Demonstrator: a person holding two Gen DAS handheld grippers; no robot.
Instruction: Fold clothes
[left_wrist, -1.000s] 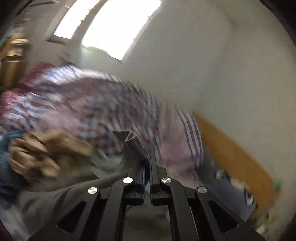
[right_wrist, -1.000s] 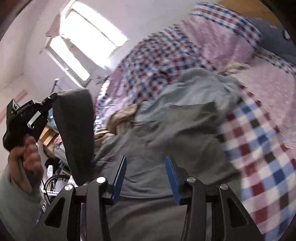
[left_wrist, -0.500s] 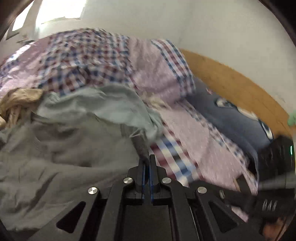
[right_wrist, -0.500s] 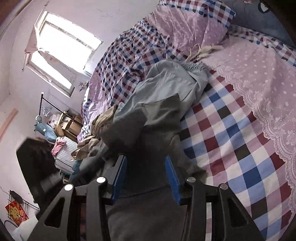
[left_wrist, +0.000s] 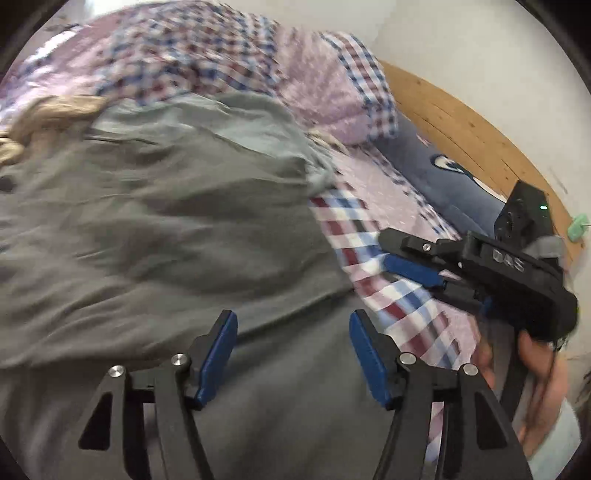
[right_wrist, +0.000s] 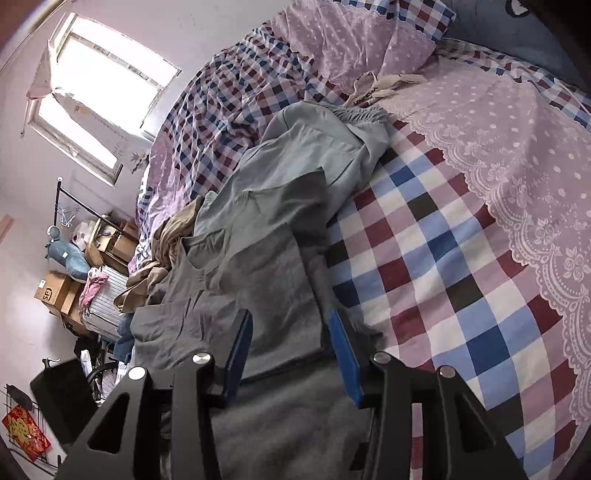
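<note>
Grey garment (left_wrist: 166, 229) released, left gripper (left_wrist: 291, 354) now open

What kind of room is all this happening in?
Most likely a lived-in bedroom: a bed with a checked sheet and a pillow, a wooden headboard, clothes such as a grey garment lying on it, and stacked boxes by the wall.

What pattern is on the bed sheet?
The bed sheet is checked in red, blue and white, clearest in the right wrist view.
</note>
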